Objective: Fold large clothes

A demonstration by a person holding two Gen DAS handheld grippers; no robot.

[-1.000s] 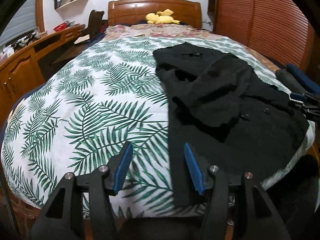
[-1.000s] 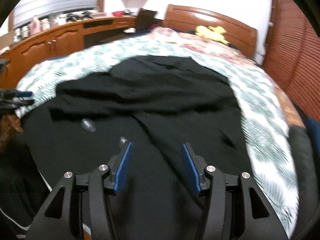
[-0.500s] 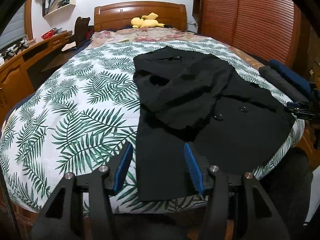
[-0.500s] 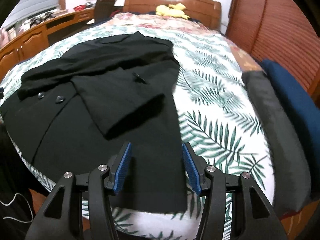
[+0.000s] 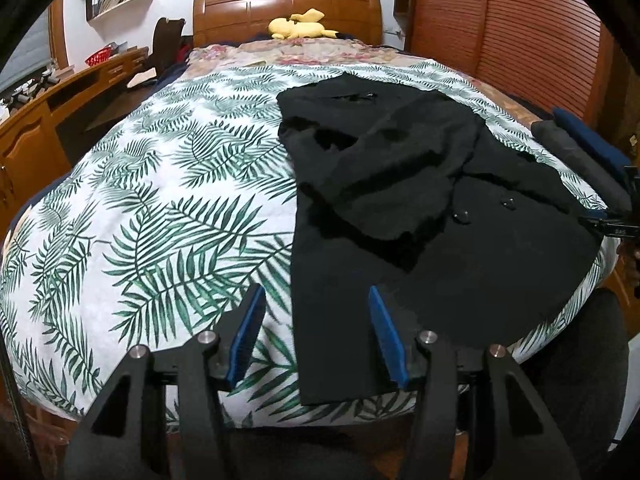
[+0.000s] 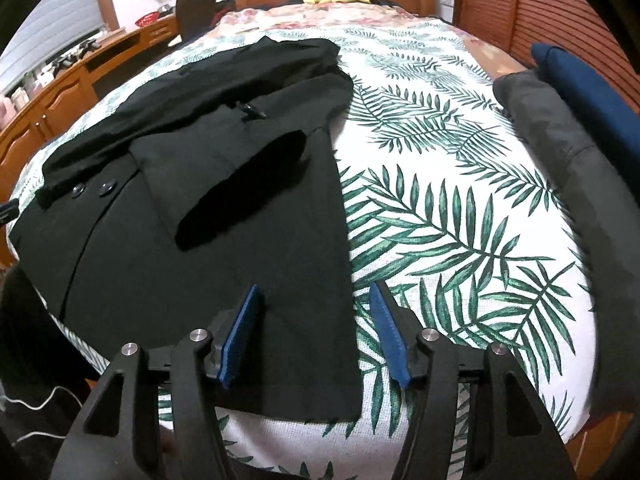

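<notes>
A black buttoned coat [image 5: 420, 208] lies spread on the leaf-print bedspread [image 5: 160, 200], both sleeves folded across its front. My left gripper [image 5: 316, 300] is open and empty, hovering over the coat's near left hem corner. In the right wrist view the coat [image 6: 200, 200] lies left of centre on the bedspread [image 6: 460, 200]. My right gripper [image 6: 316, 298] is open and empty over the coat's near right hem corner. The right gripper's tip also shows at the right edge of the left wrist view [image 5: 616, 224].
Folded grey [image 6: 568, 168] and navy [image 6: 592, 88] clothes lie along the bed's right side. A yellow plush toy [image 5: 300, 28] sits by the wooden headboard [image 5: 286, 8]. A wooden desk [image 5: 60, 96] runs along the left; a slatted wooden wardrobe [image 5: 520, 28] stands right.
Both grippers have pulled back toward the foot of the bed and apart, each now over a hem corner. The coat has not moved. Both stay open.
</notes>
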